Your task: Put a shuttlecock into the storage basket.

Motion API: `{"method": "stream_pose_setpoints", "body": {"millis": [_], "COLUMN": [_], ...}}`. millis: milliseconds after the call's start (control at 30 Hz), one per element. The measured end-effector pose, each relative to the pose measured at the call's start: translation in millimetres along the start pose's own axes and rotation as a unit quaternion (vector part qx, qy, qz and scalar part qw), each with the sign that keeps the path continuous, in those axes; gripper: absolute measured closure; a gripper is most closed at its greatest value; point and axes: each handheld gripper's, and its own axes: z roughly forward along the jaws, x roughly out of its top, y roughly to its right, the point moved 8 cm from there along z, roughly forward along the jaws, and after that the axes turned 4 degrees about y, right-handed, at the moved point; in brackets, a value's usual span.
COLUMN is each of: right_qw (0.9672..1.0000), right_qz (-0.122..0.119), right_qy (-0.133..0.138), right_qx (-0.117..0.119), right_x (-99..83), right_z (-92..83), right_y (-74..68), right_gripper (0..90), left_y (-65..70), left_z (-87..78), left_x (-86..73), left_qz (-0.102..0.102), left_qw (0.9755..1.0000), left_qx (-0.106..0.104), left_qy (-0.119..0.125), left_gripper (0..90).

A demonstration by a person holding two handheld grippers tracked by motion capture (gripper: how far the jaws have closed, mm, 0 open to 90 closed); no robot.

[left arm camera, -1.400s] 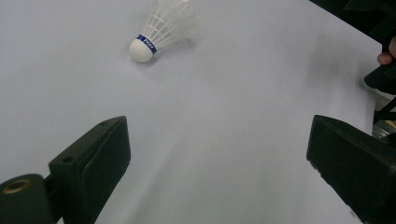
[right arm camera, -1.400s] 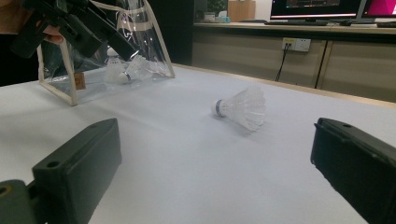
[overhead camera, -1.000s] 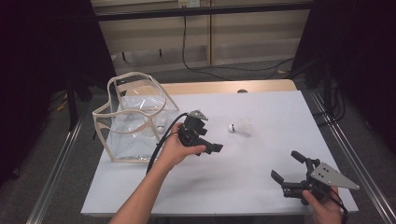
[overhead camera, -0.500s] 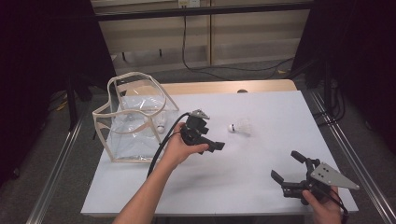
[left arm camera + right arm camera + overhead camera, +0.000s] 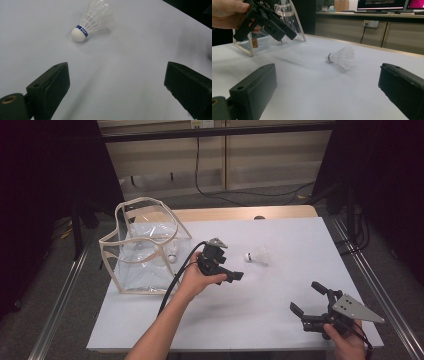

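Left tongs [image 5: 231, 273] are hanging over the middle of the white table [image 5: 280, 315], held in the person's left hand [image 5: 197, 279], with both jaws spread wide and nothing between them. In the left gripper view the jaws are standing far apart at the bottom corners, and a white shuttlecock [image 5: 91, 21] is lying on its side ahead of them, its round cork tip with a blue band pointing toward the tongs and its feathers fanning away. In the high view the shuttlecock [image 5: 256, 256] is lying just beyond the left tongs, toward the far side of the table, apart from them.

Right tongs [image 5: 311, 304] are sitting low near the table's near right corner, gripped by the right hand [image 5: 344, 342], jaws also wide open and empty, well apart from the shuttlecock. The right gripper view is showing the shuttlecock [image 5: 342, 58] between its 2 jaws farther off, with the left tongs [image 5: 280, 31] raised above the table at upper left.

A clear bag [image 5: 145, 251] with cream edging is standing open at the table's left side, beside the left hand. A small white thing is lying inside it; what it is cannot be told.
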Motion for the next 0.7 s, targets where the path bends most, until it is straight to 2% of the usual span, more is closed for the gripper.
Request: {"method": "stream_pose_setpoints", "body": {"millis": [67, 367, 700], "right_qw": [1.0, 1.0, 1.0], "right_qz": [0.0, -0.001, -0.001], "right_qy": [0.0, 0.0, 0.0], "right_qx": [0.0, 0.0, 0.0], "right_x": [0.0, 0.0, 0.1], "right_z": [-0.1, -0.1, -0.2], "right_y": [0.0, 0.3, 0.3], "right_gripper": [1.4, 1.4, 1.4], "left_y": [-1.3, -6.1, -9.9], "left_z": [1.3, 7.7, 14.2], "left_x": [-0.9, -2.4, -2.9], "left_qz": [0.002, -0.008, -0.005], "left_qw": [1.0, 1.0, 0.9999], "left_qx": [0.004, 0.006, 0.008], "left_qy": [-0.005, 0.0, 0.007], "left_gripper": [6.5, 6.4, 6.5]}}
